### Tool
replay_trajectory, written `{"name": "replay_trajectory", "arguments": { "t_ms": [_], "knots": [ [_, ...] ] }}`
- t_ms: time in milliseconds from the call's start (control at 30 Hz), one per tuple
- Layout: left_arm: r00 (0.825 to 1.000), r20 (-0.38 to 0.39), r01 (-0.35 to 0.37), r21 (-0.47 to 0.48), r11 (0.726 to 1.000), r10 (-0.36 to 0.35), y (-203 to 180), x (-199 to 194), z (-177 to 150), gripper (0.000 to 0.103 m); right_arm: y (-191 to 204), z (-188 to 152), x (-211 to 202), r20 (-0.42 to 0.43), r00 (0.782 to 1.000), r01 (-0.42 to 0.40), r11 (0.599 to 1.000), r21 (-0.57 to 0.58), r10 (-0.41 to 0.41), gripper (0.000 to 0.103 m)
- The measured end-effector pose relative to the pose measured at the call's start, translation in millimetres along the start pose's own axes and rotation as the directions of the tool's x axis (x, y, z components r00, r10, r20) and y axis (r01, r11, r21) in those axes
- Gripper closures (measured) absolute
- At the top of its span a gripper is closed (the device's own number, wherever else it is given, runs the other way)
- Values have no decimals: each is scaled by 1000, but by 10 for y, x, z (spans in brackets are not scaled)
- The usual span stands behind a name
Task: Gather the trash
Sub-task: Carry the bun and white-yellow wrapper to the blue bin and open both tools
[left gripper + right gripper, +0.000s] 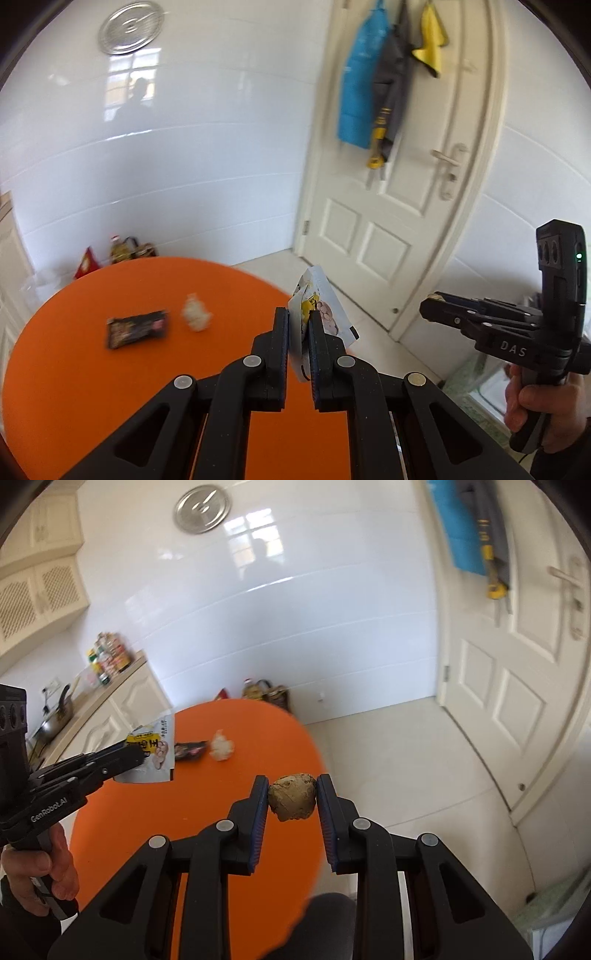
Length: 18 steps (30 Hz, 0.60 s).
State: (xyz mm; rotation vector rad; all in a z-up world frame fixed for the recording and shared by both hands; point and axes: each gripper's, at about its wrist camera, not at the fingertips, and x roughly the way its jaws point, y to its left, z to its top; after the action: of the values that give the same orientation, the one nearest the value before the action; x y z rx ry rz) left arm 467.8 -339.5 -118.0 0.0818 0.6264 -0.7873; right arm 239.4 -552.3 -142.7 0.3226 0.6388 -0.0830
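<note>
My left gripper (298,332) is shut on a white snack packet (325,310) with yellow print, held above the right edge of the round orange table (92,387). The packet also shows in the right wrist view (155,753). My right gripper (291,797) is shut on a brown crumpled paper ball (292,796), held above the table's right edge (129,830). A dark wrapper (136,328) and a white crumpled tissue (195,316) lie on the table; they also show in the right wrist view as wrapper (190,750) and tissue (221,749).
A white door (399,206) with hanging blue and yellow cloths stands at the right. Bags and a bottle (129,249) sit on the floor by the tiled wall. A kitchen counter (92,698) with a pan and jars runs along the left.
</note>
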Motion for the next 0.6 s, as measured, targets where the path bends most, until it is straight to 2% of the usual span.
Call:
{"name": "replay_trajectory", "arguments": {
  "t_ms": [167,300,433,600],
  "knots": [
    [992,-20,122,86,989,-121,-715,13,11,97,-656,-190,-556,39,991,123,989,84,-127,77],
    [969,-94,239,134,962,-228,-1297,258,-64,97,-1231,-455,-915,30,975,214,962,172,-222,77],
    [928,-210,342,153,927,-307,-1785,567,-250,97,-1834,-816,-1107,-23,953,297,914,275,-303,77],
    [866,-366,422,174,890,-340,-2267,1094,-489,97,-2427,-1287,-1056,-128,931,366,850,378,-343,77]
  ]
}}
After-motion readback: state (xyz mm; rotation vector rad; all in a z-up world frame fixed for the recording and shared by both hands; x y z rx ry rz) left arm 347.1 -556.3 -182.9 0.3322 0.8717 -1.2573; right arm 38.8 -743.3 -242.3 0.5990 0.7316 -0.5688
